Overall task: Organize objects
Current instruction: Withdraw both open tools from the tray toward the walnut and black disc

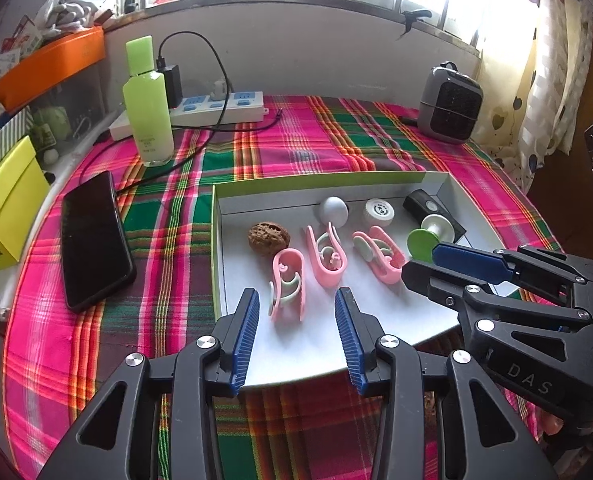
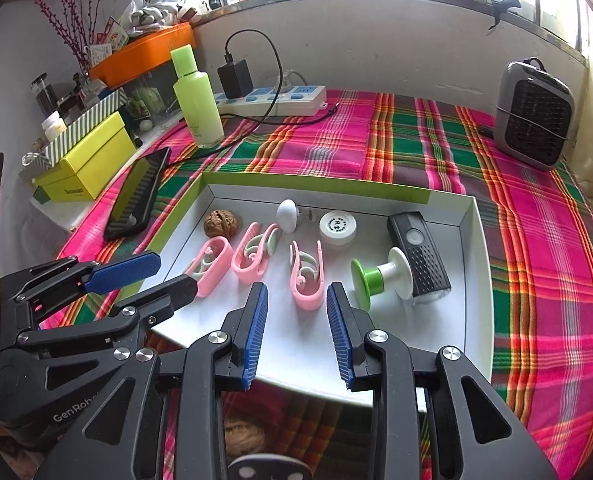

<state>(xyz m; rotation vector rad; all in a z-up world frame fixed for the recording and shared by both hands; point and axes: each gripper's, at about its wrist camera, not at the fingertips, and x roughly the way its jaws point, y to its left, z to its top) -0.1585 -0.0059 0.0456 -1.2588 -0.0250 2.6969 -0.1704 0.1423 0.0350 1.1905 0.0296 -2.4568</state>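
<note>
On the plaid cloth, woven in pink, green and orange, sits the shallow white cardboard tray with lime-green outer walls, and it holds everything I am sorting. Inside lie 3 pink plastic clips: the left clip, the middle clip and the right clip, each a smooth loop with a pale curled spring, long axes running roughly away from me toward the far wall. My left gripper hangs just short of the left clip, blue ribbed pads spread, nothing between them. My right gripper stands likewise parted and empty, just before the right clip, so each hand is nearer its own clip. Smaller still: a wrinkled brown walnut, a matte grey ball, a white round cap.
</note>
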